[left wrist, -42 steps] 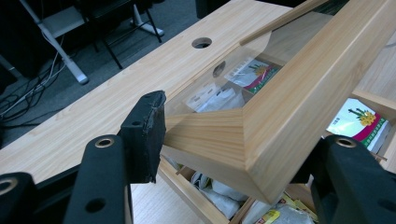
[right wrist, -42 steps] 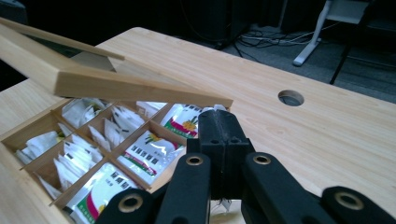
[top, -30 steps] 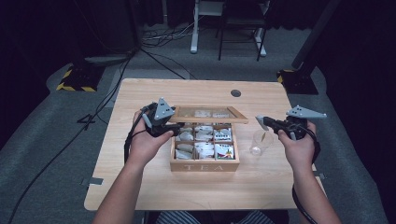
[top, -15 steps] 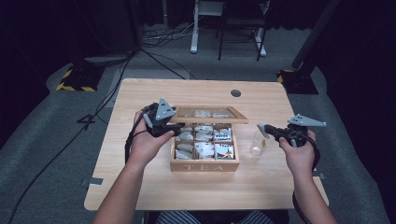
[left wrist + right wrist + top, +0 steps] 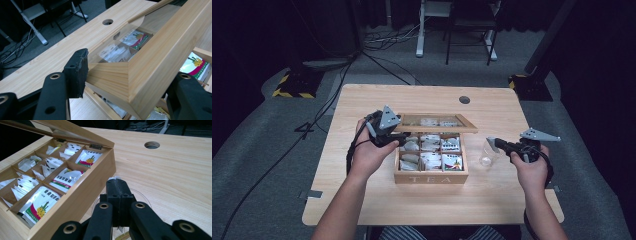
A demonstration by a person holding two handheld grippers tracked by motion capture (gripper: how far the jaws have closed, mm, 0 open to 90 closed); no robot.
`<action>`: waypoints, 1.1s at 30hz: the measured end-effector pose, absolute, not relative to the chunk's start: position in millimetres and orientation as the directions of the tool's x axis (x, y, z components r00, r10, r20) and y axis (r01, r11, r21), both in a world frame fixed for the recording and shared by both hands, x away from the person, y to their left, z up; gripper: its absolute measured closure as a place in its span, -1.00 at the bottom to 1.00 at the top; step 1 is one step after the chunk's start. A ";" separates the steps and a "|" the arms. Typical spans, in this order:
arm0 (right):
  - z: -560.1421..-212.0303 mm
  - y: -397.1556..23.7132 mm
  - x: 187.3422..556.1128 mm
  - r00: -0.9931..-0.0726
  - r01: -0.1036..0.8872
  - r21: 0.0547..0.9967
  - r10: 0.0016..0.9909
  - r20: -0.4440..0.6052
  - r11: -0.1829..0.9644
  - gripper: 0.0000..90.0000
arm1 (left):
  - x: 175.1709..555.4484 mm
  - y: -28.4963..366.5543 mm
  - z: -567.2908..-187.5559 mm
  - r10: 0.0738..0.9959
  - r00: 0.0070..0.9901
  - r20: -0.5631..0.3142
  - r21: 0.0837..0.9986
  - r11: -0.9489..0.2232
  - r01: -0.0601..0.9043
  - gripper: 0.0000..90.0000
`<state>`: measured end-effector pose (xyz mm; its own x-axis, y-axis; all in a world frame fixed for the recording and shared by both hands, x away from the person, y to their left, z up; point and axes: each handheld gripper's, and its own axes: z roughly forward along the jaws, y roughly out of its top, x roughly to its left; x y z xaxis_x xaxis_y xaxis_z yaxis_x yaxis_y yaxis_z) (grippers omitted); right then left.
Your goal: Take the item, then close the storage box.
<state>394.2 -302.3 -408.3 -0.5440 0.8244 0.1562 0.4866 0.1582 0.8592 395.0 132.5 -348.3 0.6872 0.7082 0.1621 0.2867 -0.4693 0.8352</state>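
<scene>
The wooden tea box [image 5: 431, 175] sits mid-tabletop [image 5: 362, 200], long axis left-right. The left gripper [image 5: 399, 141] clamps the left corner of its glazed lid [image 5: 437, 122], held raised and tilted. The right gripper [image 5: 492, 142], jaws pressed together, hangs over a clear glass [image 5: 486, 155] just beside the box.

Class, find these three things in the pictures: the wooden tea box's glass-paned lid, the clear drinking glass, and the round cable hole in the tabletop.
Glass-paned wooden lid [image 5: 150, 57], left gripper view, on its wooden frame.
Clear drinking glass [image 5: 486, 152], high view, on its side wall.
Round cable hole [image 5: 152, 144], right gripper view, on its opening.
</scene>
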 end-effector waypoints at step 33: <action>-412.3 -358.5 411.8 -0.393 0.597 0.783 0.914 0.098 0.173 -0.09 | 393.4 130.9 -350.1 0.711 0.683 0.165 0.831 -0.474 0.293 -0.07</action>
